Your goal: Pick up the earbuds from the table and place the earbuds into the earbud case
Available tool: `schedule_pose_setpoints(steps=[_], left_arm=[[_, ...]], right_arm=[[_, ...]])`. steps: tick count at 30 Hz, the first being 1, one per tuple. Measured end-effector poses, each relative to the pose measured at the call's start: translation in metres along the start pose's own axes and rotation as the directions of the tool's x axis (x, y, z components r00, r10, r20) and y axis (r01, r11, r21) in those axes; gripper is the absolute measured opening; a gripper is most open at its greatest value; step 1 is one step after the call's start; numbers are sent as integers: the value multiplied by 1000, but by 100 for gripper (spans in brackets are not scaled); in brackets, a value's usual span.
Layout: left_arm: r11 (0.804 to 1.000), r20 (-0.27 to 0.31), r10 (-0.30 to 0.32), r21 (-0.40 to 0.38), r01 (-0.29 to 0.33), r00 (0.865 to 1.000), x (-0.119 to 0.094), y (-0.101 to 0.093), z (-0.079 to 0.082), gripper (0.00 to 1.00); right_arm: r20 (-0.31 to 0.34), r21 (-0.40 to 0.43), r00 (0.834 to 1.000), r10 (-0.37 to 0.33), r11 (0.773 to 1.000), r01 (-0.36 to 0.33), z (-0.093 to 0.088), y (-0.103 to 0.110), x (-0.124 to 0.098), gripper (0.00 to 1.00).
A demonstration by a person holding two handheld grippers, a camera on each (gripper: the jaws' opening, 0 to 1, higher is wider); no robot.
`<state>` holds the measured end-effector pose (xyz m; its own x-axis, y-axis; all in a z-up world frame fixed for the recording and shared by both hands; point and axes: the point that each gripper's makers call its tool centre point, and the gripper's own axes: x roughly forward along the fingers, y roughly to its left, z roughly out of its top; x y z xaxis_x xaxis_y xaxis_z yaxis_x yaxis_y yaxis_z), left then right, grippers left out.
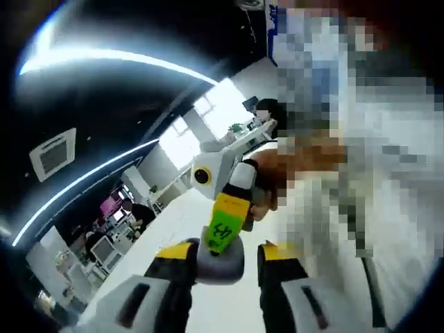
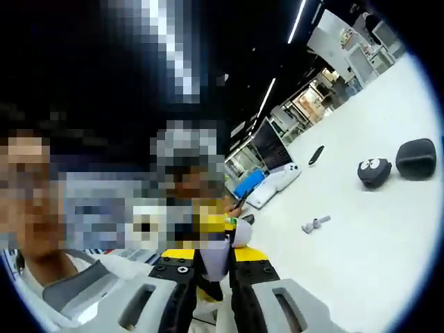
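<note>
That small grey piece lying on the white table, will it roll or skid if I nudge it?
Probably light: the small grey piece looks tiny beside the dark case. Its rounded ends suggest it may roll. The white table looks smooth, so expect skidding.

The white bench point(image 2: 361, 236) carries a few scattered things: a small grey earbud point(image 2: 315, 223) lying near the middle, a dark round piece with two white eye-like dots point(image 2: 374, 171), a dark rounded case point(image 2: 416, 158) just beside it, and a slim black object point(image 2: 316, 154) farther back.
</note>
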<state>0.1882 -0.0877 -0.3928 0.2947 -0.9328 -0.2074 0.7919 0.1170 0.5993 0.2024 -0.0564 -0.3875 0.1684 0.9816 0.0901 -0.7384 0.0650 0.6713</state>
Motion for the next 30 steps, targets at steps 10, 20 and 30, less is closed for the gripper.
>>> schedule_pose_setpoints(steps=[10, 20, 30], left_arm=[[986, -16, 53, 161, -49, 998, -3, 1, 5, 28], [979, 10, 16, 204, -17, 1000, -4, 2, 11, 28], [992, 131, -31, -115, 46, 991, -15, 12, 12, 43]], right_arm=[[-37, -83, 998, 41, 996, -44, -14, 12, 3, 18], [-90, -98, 996, 29, 995, -38, -23, 16, 7, 16], [-28, -129, 999, -27, 991, 23, -11, 6, -8, 15]])
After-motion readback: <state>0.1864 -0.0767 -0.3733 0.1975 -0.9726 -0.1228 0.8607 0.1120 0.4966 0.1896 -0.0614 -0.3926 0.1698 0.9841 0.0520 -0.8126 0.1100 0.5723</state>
